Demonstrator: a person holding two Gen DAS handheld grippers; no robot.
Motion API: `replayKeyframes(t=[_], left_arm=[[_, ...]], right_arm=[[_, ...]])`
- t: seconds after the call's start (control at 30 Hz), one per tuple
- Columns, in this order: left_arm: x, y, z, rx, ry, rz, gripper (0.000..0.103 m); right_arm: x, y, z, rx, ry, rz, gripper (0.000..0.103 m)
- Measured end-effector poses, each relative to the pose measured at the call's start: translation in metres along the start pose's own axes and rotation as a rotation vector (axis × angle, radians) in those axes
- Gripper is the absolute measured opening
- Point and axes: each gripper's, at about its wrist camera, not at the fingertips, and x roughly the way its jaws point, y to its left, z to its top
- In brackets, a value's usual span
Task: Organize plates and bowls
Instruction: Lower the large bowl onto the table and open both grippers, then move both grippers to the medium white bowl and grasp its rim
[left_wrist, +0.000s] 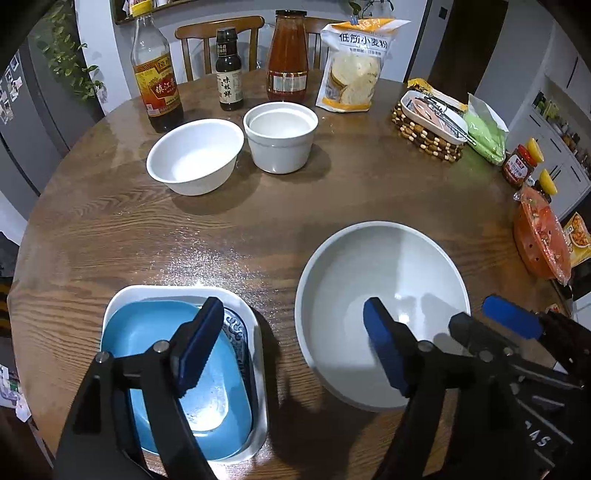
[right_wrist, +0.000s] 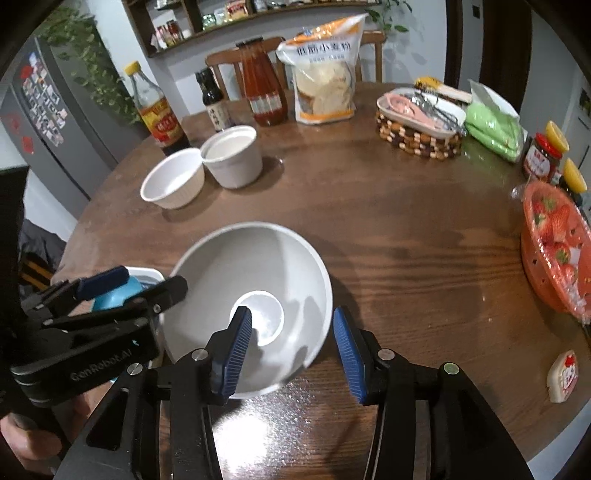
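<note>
Two grippers: the left gripper (left_wrist: 291, 347) has its jaws spread wide with nothing between the pads; the right gripper (right_wrist: 293, 350) stands parted astride the near rim of the large grey bowl (right_wrist: 258, 295), pads clear of it.
Large grey bowl: wide, round, smooth, empty, on the wooden table (left_wrist: 332, 199) near its front edge.
White tray (left_wrist: 258, 332): rounded rectangle just left of the grey bowl, holding a blue dish (left_wrist: 155, 332) with a blue-patterned plate (left_wrist: 236, 328) under it.
Far bowls: a white bowl (left_wrist: 195, 158) and a ribbed white cup (left_wrist: 280, 136), both empty, side by side.
Woven basket (left_wrist: 424, 133): holds a white dish with utensils.
Left view only: the tray's contents in full.
Right view only: strawberries in the orange container (right_wrist: 554, 251); a hand (right_wrist: 22, 439) on the left gripper's handle.
</note>
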Motion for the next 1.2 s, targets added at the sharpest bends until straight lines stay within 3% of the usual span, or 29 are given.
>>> replayKeyframes(t=[0.33, 0.63, 0.77, 1.03, 1.2], left_arm=[[-0.009, 0.014, 0.005, -0.023, -0.024, 0.015, 0.079], [-0.022, 0.053, 0.031, -0.096, -0.076, 0.052, 0.079], [-0.025, 0.07, 0.047, -0.115, -0.103, 0.088, 0.079], [-0.003, 0.12, 0.09, -0.186, -0.097, 0.154, 0.078], [0.025, 0.143, 0.107, -0.217, -0.043, 0.141, 0.078]], right_arm=[[-0.007, 0.01, 0.012, -0.021, -0.035, 0.029, 0.047], [-0.003, 0.017, 0.031, -0.025, -0.035, 0.051, 0.047], [0.003, 0.026, 0.047, -0.008, -0.029, 0.099, 0.047], [0.04, 0.056, 0.088, 0.024, 0.006, 0.208, 0.047], [0.082, 0.073, 0.113, 0.076, 0.05, 0.257, 0.047]])
